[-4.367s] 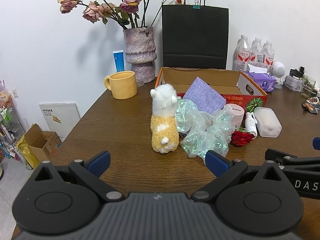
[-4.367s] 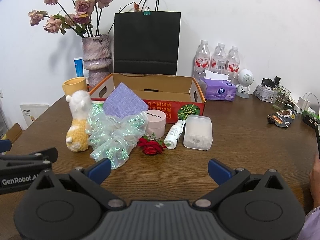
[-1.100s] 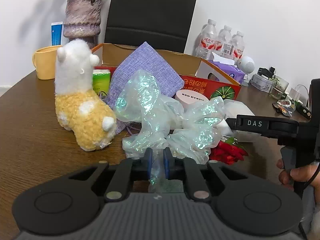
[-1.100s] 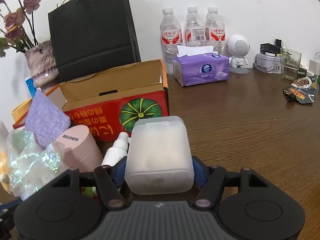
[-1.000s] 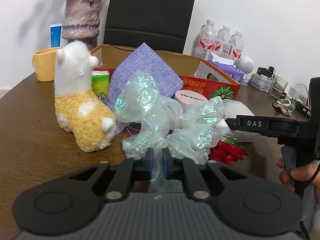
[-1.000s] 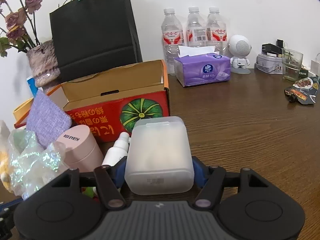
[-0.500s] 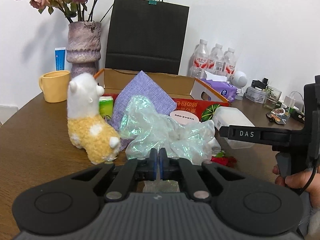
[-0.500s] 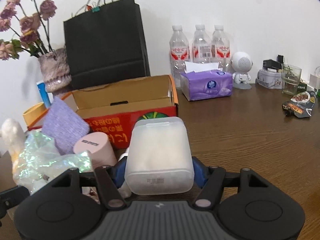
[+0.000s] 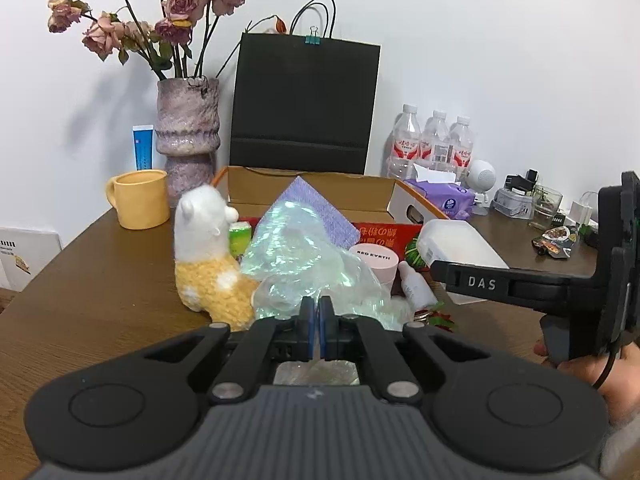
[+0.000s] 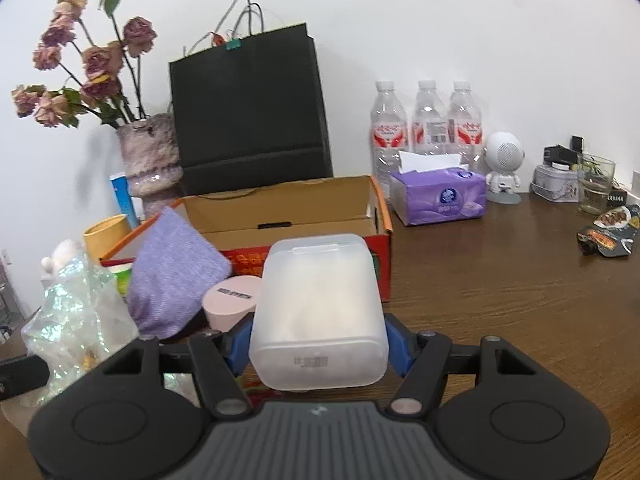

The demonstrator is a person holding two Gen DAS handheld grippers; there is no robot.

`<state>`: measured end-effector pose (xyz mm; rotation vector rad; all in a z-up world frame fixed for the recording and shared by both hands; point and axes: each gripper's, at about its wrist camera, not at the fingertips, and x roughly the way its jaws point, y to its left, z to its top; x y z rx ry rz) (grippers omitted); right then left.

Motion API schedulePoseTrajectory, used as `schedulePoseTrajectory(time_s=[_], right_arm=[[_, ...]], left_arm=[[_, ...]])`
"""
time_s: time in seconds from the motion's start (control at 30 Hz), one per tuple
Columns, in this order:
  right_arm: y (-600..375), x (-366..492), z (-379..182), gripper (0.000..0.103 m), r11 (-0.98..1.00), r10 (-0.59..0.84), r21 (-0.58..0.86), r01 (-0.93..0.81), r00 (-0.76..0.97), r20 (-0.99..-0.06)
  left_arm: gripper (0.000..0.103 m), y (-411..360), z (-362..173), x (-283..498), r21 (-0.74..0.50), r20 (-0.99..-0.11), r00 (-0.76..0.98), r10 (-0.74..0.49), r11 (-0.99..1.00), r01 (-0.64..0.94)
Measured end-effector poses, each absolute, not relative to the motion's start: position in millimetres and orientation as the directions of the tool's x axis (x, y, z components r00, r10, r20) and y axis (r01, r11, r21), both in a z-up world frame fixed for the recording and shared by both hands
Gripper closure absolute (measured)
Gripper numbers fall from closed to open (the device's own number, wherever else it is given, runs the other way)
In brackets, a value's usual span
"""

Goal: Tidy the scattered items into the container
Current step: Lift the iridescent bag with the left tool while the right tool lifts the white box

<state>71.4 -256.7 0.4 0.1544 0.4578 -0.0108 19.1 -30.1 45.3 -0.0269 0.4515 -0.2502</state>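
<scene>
Both tools loaded, carry step under way. Left tool [image 9: 319, 330] pinched nearly closed on a fold of the iridescent wrap [image 9: 308, 264], which bulged above the worktop [image 9: 100, 280] beside the alpaca plush [image 9: 208, 256]. Right tool [image 10: 318, 344] clamped the frosted plastic case [image 10: 318, 312] by its sides, held clear of the worktop just before the cardboard box [image 10: 280, 204] near the back edge. Judged next: carry each over the box's front wall, then release inside. Pink jar [image 10: 230, 304], purple pouch [image 10: 176, 276] not yet boxed.
</scene>
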Motion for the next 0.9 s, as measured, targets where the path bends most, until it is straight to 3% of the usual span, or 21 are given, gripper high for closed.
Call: schedulePoseTrajectory(time_s=[0.53,0.9], right_arm=[[-231.9,35.7,18.0,0.039,0.99,0.066,0.143,-0.011,0.921,-0.385],[-227.1,29.1,30.9,0.039,0.985,0.056,0.172,0.023,0.895,-0.442]], left_arm=[[0.099,-15.5,82.8,-4.5,-0.094,-0.397,0.893,-0.214,0.977,0.192],[0.099,0.6,98.9,2.9,-0.168,-0.365,0.885,-0.288,0.956,0.242]])
